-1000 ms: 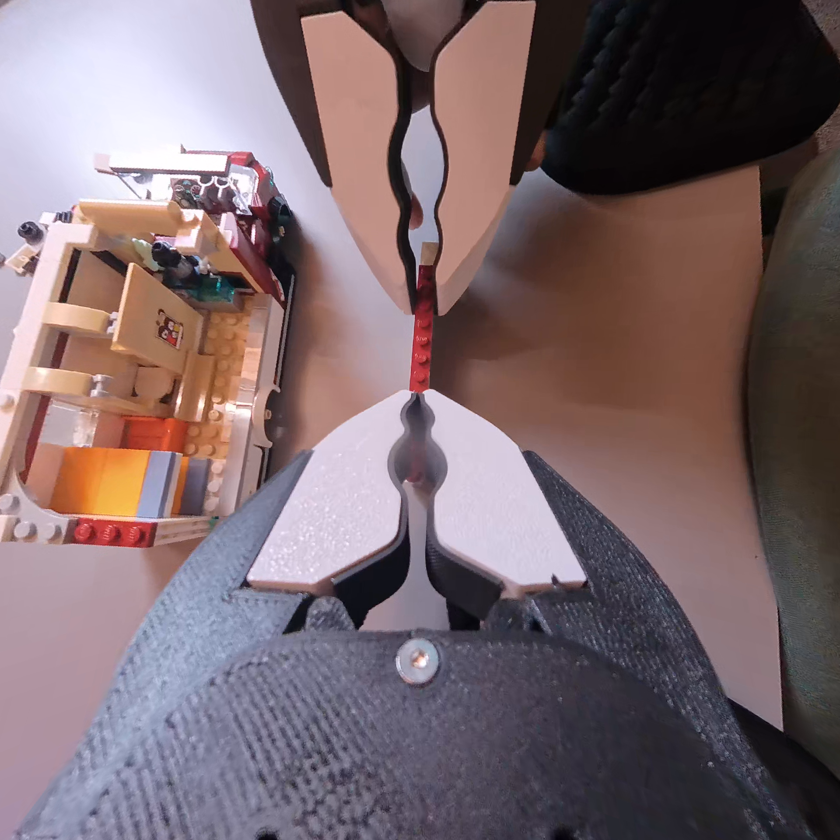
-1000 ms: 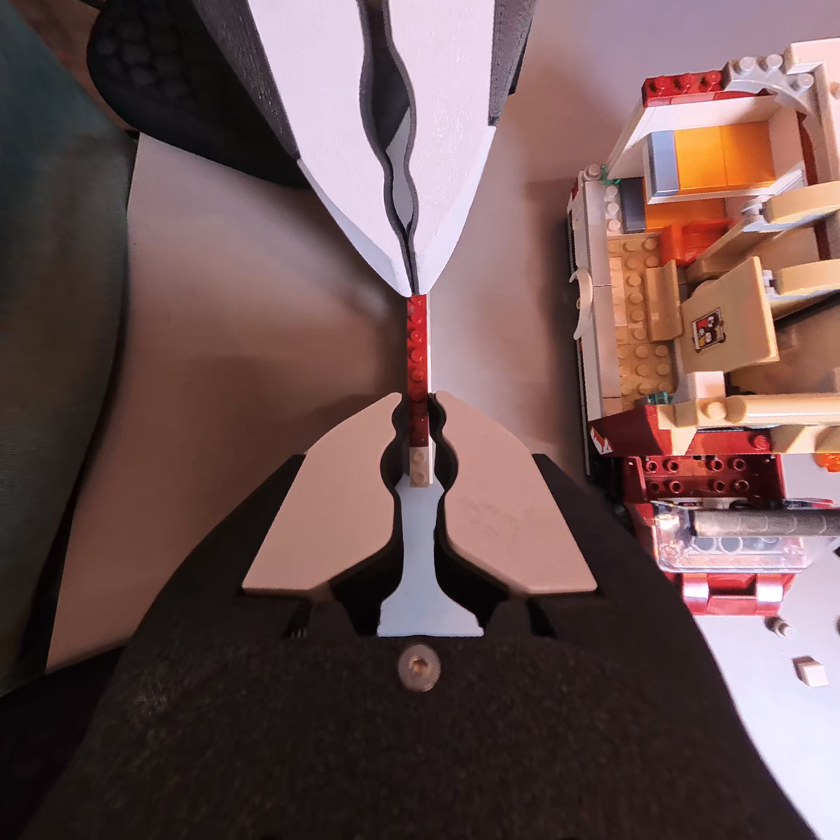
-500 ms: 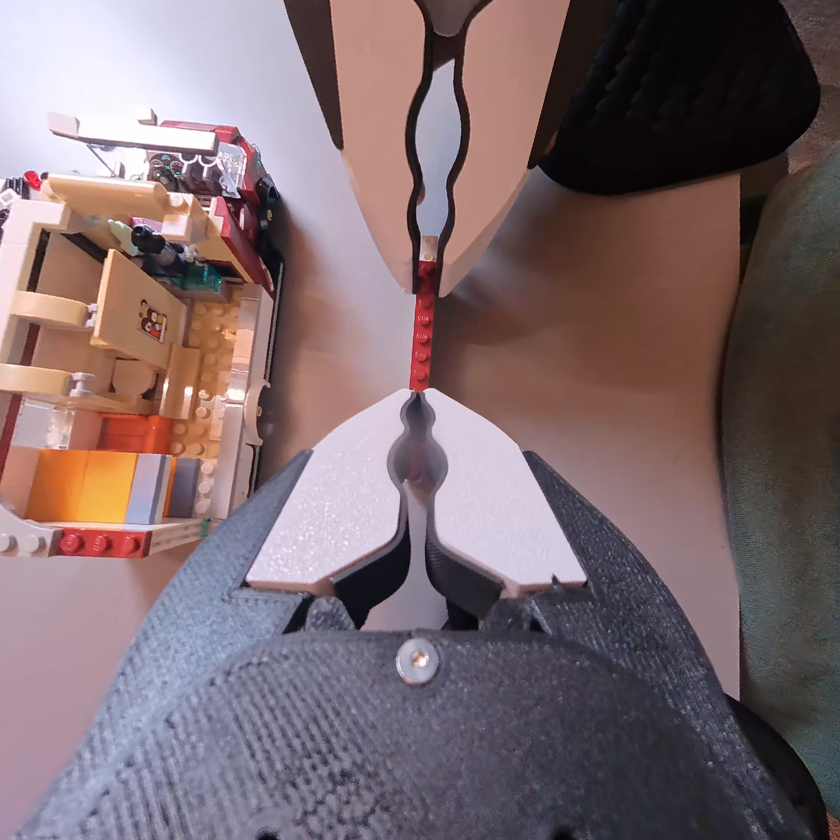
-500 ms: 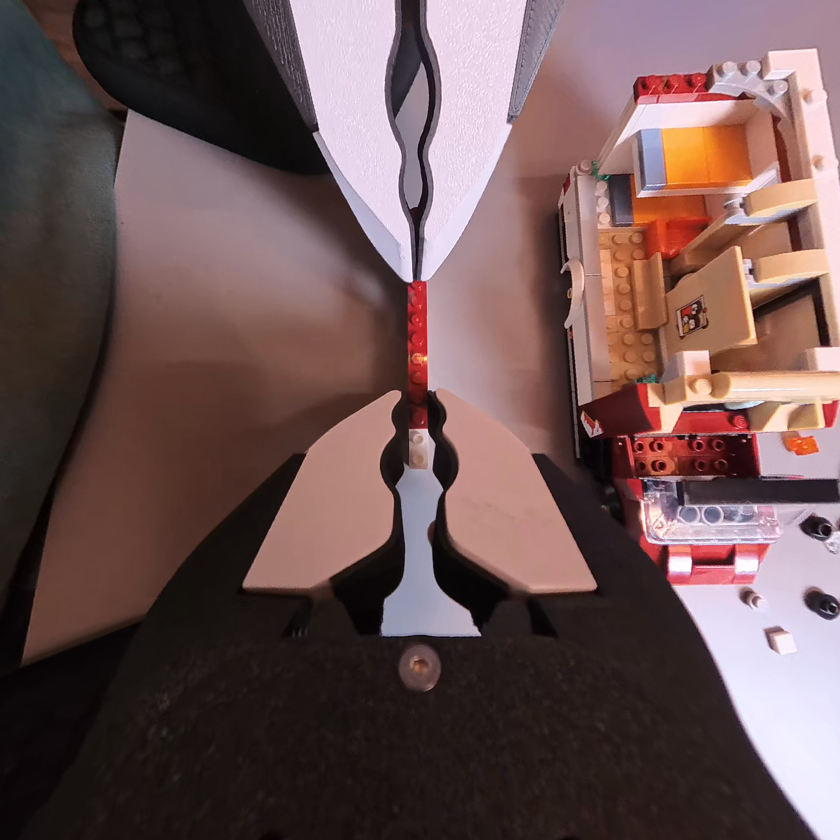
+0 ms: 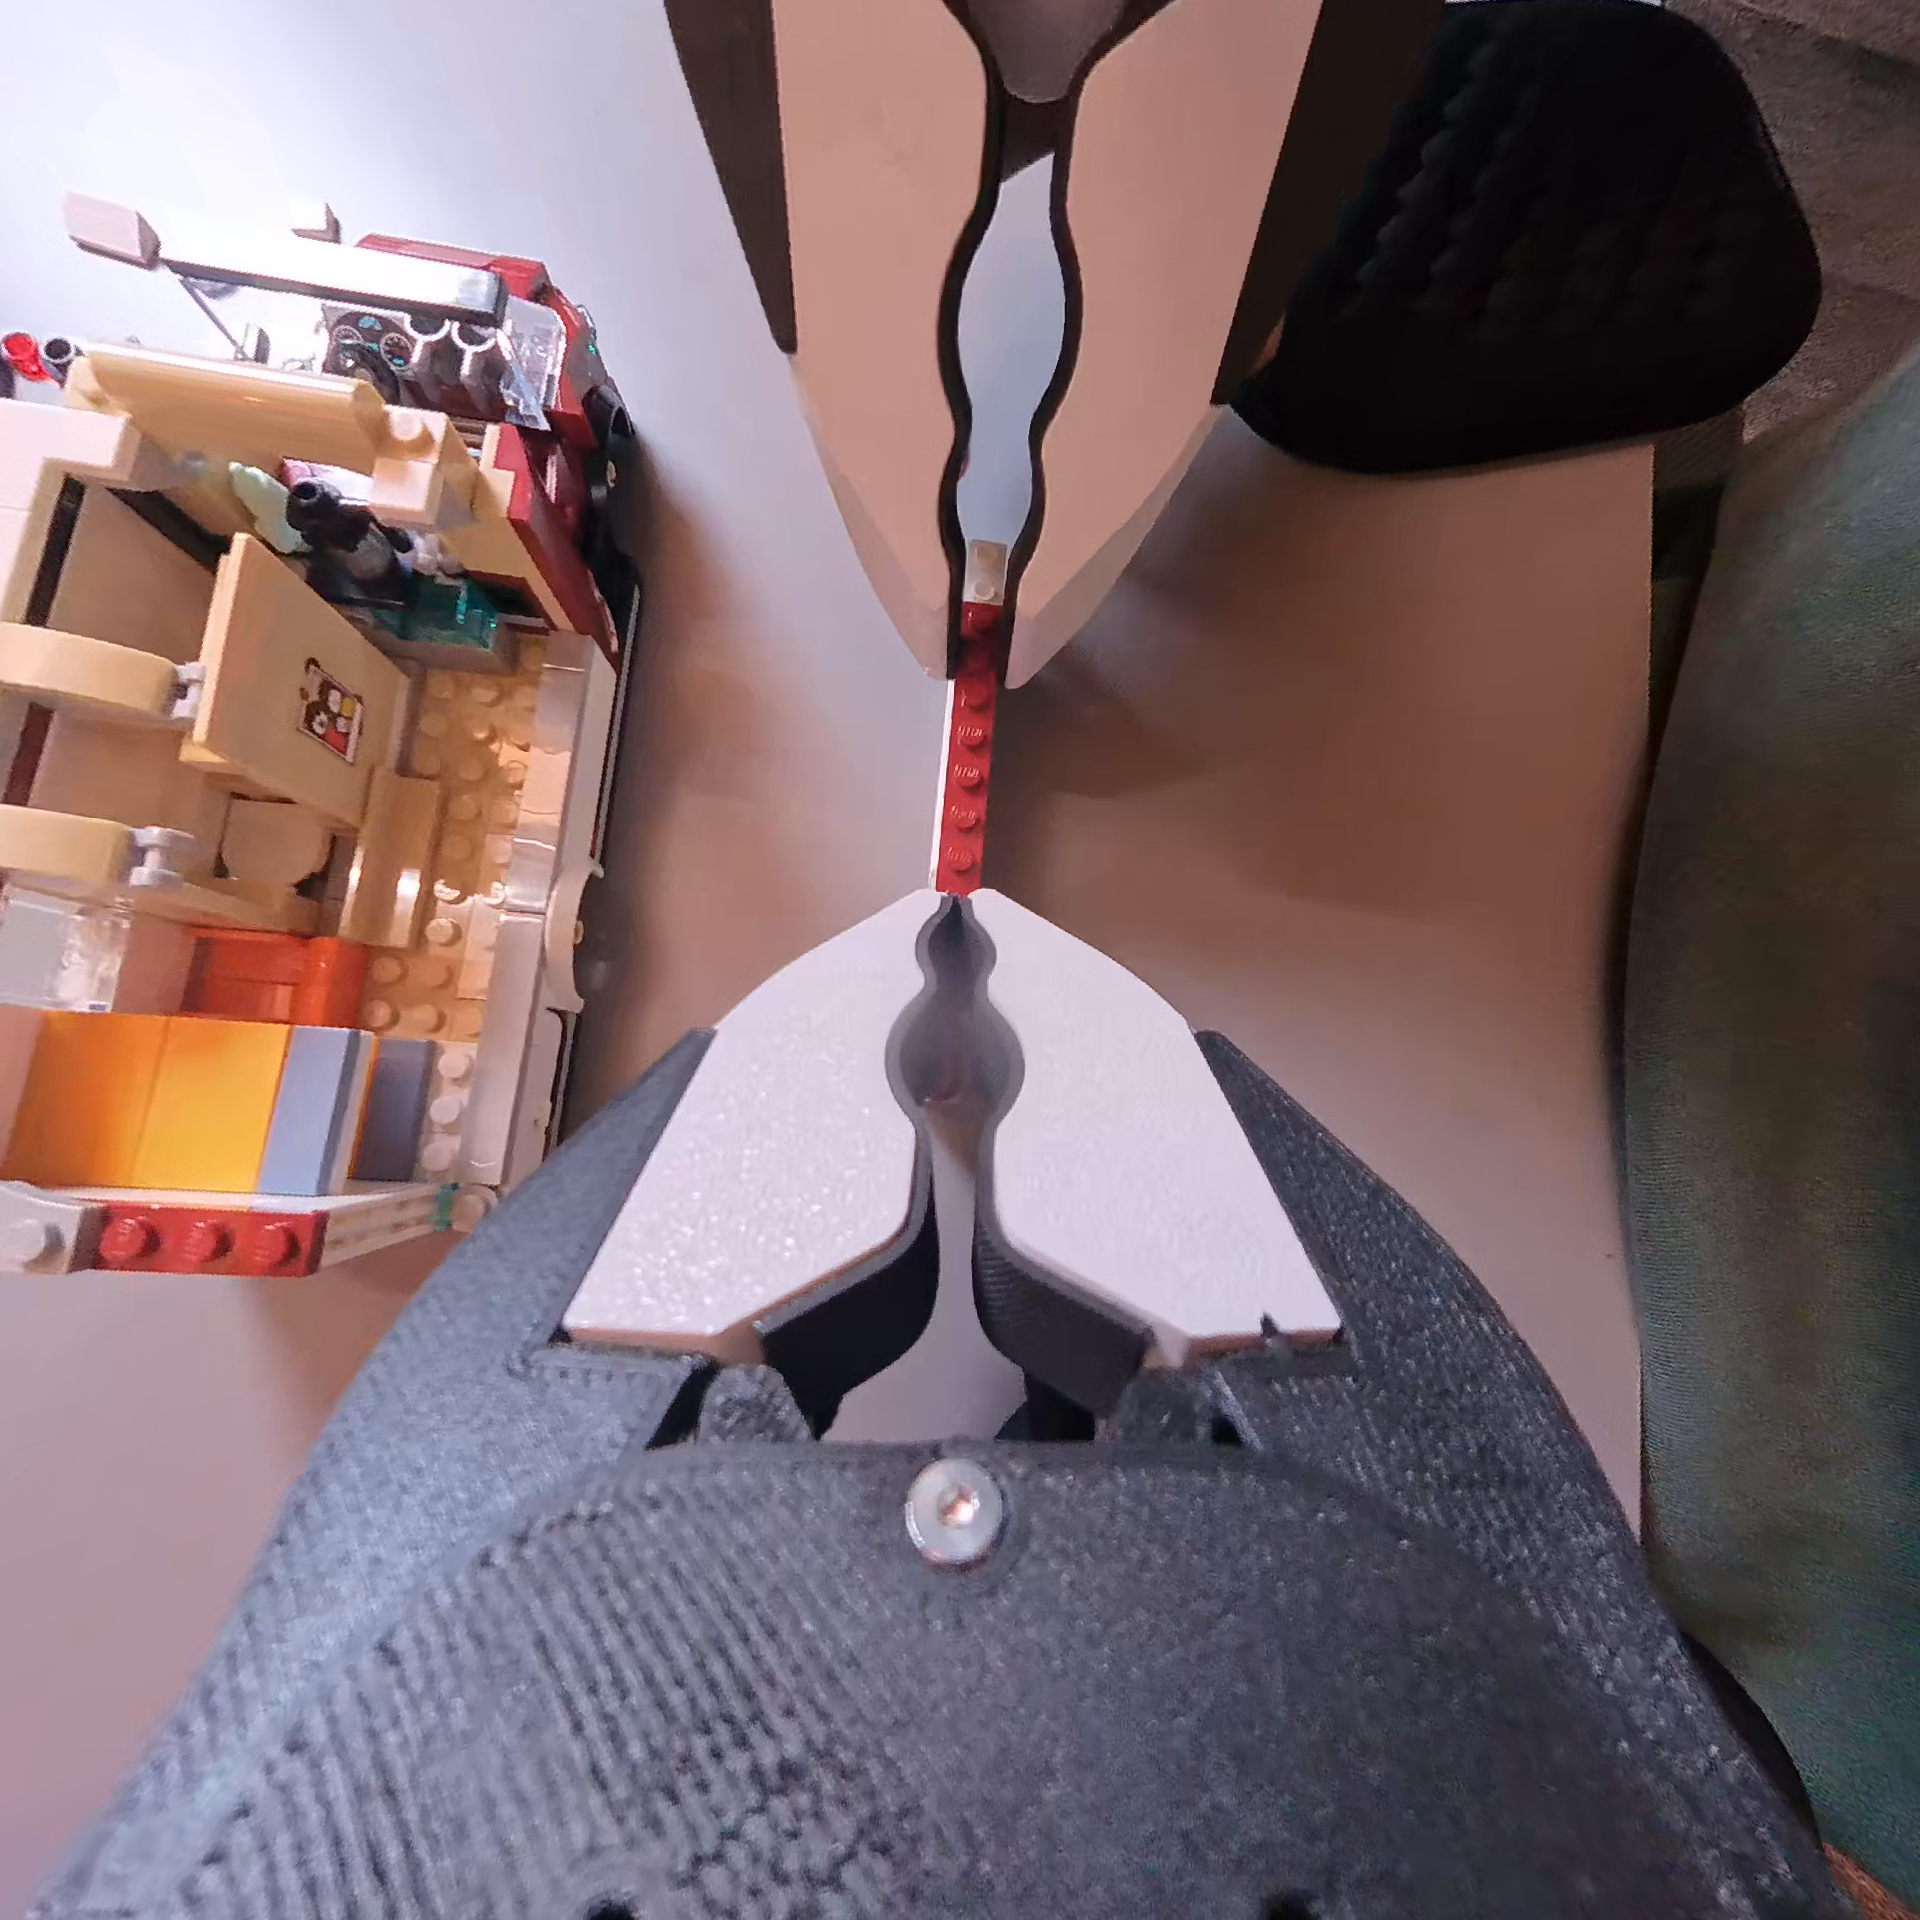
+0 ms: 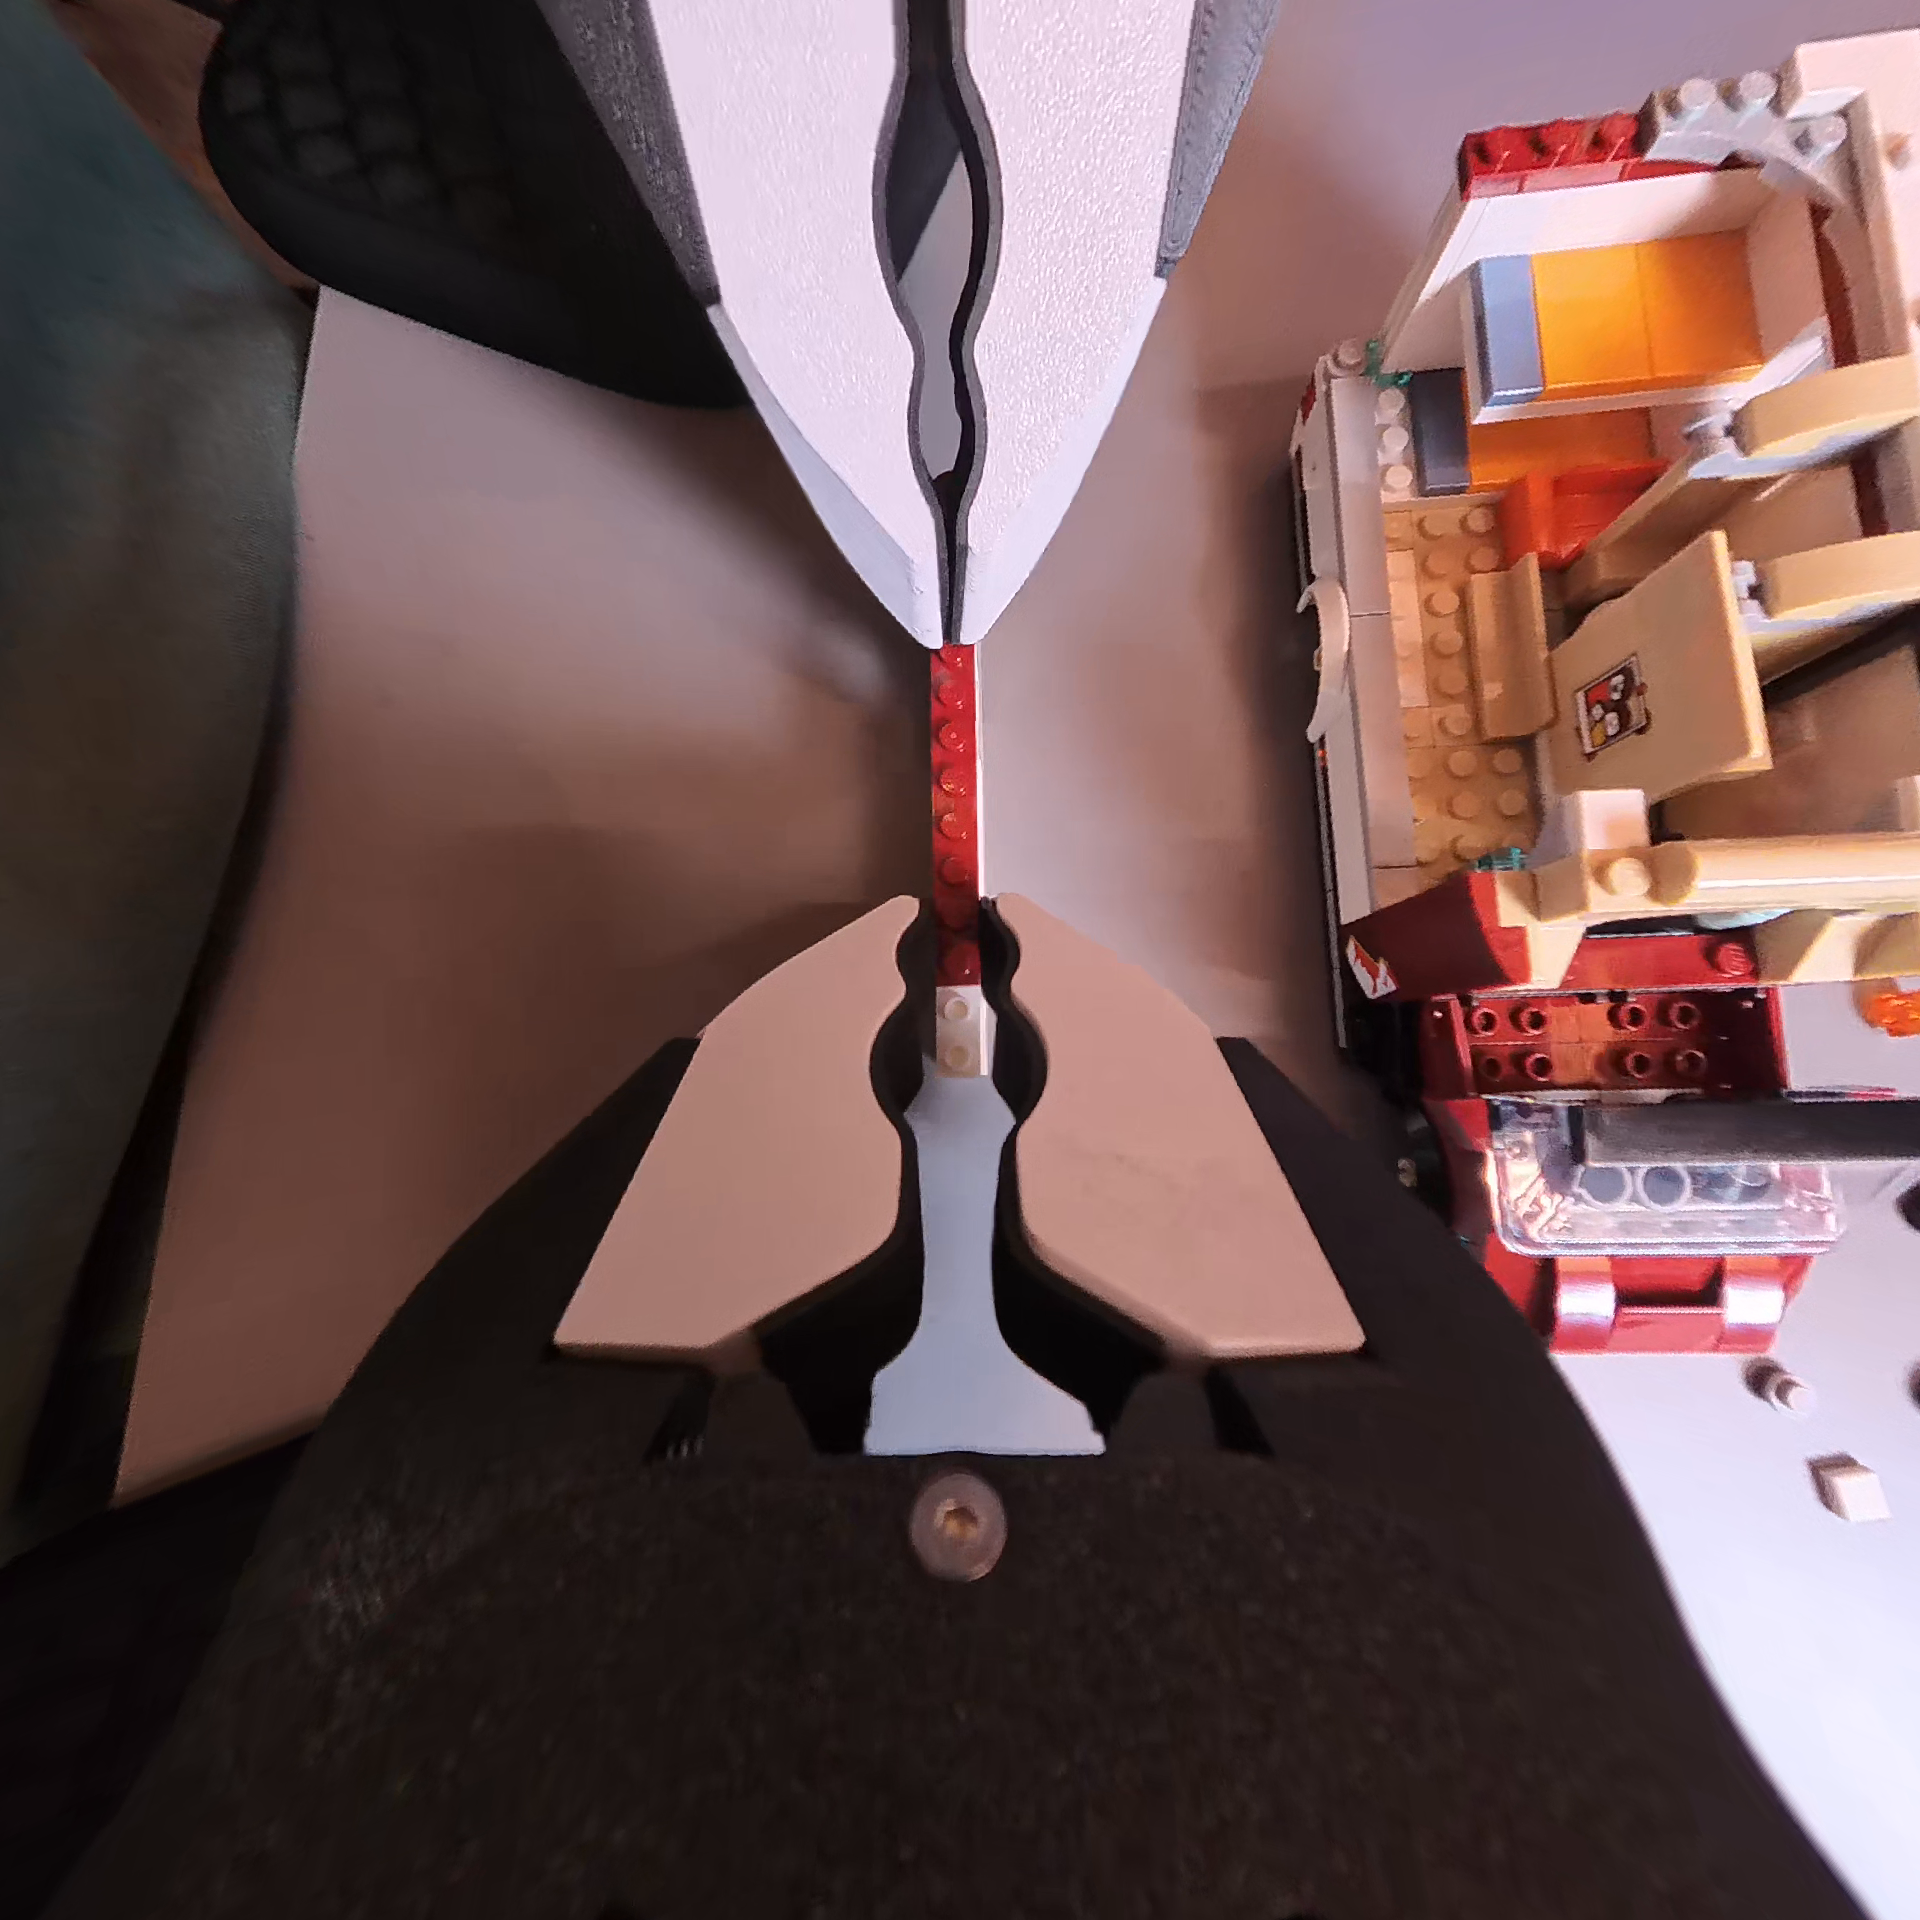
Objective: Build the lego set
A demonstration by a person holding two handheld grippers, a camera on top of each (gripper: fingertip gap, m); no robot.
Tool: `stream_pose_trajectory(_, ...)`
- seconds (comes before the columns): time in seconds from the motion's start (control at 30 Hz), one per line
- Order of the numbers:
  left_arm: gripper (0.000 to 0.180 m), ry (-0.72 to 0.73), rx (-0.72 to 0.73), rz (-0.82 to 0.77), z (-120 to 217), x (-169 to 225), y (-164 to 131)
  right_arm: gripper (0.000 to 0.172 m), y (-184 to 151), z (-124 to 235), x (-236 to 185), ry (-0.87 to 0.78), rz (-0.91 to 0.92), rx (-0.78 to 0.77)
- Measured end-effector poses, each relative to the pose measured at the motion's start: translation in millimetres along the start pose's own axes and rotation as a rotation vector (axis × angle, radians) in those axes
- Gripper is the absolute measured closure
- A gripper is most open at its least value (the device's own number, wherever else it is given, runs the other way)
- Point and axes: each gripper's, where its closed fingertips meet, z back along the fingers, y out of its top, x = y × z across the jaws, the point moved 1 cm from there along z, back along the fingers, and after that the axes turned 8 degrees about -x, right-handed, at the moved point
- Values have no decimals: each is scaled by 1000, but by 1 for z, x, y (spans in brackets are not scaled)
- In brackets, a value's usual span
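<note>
Red studded strip [image 5: 966,769] spans frame centre; left gripper [image 5: 958,902] and right gripper [image 6: 958,914] fingers clamped on opposite ends, brick model [image 5: 260,727] at left.

Two handheld two-finger grippers, a left gripper [image 5: 958,902] and a right gripper [image 6: 960,914]; one long red studded brick strip [image 5: 966,769] with one small white plate [image 5: 985,569] at its end; one tan, white and red brick-built model [image 5: 281,748]; one loose small tan brick [image 6: 1847,1486]
</note>
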Motion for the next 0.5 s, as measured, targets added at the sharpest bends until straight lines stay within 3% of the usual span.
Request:
stream_pose_trajectory(0.03, 180, 0, 8, -7, 0, 0, 0, 164, 0, 0, 0, -10, 6, 7)
stream_pose_trajectory(0.2, 173, -38, 98, 6, 4, 4, 2, 149, 0, 1, -3, -58, 41, 34)
stream_pose_trajectory(0.4, 137, 61, 164, -12, 13, -11, -6, 164, 1, 0, 4, -76, 20, 54)
stream_pose_trajectory(0.5, 140, 28, 113, -13, -5, -11, -18, 164, 2, 0, 5, -32, -4, 65)
